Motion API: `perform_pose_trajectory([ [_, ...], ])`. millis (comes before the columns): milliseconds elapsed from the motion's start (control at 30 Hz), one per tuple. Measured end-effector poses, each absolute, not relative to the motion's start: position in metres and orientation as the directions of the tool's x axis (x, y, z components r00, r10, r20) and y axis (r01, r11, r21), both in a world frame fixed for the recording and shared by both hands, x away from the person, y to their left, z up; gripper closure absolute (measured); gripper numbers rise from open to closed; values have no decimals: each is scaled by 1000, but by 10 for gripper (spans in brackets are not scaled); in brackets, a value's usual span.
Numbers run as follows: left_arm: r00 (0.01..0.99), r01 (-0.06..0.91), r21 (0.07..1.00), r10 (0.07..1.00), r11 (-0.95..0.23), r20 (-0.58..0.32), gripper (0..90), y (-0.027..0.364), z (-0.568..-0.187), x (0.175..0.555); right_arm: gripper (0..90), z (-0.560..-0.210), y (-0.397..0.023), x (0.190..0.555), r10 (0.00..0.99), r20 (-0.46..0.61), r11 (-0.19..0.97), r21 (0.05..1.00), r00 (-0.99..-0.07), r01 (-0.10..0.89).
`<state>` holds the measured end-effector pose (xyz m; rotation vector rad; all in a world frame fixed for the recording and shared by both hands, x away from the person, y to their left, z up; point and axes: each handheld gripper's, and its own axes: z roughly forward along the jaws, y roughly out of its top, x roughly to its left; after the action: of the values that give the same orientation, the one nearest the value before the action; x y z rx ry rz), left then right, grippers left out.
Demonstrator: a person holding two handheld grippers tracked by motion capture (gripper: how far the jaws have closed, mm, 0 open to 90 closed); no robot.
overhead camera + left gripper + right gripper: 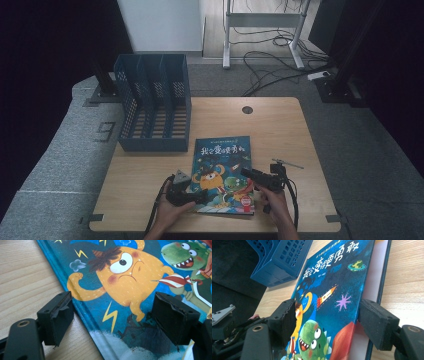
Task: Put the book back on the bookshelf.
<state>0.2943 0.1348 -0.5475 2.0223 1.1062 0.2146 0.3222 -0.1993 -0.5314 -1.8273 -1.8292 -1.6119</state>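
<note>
the picture book (222, 170) lies flat near the front of the wooden table (280, 125), just in front of the blue file rack (152, 102) at the back left. the left gripper (197, 198) sits low at the book's front left corner, jaws wide apart, one over bare wood and the other over the cover, straddling the spine edge; the orange monster (122, 277) fills the space between them. nothing pinched there. over on the other side, the right gripper (248, 173) comes in from the book's right edge, and in its own view the front cover (332, 290) is lifted, tilted up off the pale page beneath. its jaws stand either side of that raised cover, apart, not pressing on it.
</note>
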Motion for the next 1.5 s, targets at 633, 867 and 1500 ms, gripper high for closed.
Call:
perform_pose_trajectory([
  [633, 605, 640, 715, 759, -282, -242, 174, 139, -547, 296, 362, -535, -178, 323, 710, 615, -172, 623, -343, 763],
  [867, 609, 635, 715, 759, -291, -232, 175, 139, -547, 296, 379, -541, -177, 334, 740, 548, -103, 665, -390, 740],
  [1500, 634, 617, 708, 750, -343, -189, 177, 135, -546, 293, 437, -550, -180, 375, 734, 540, -91, 680, -412, 728],
])
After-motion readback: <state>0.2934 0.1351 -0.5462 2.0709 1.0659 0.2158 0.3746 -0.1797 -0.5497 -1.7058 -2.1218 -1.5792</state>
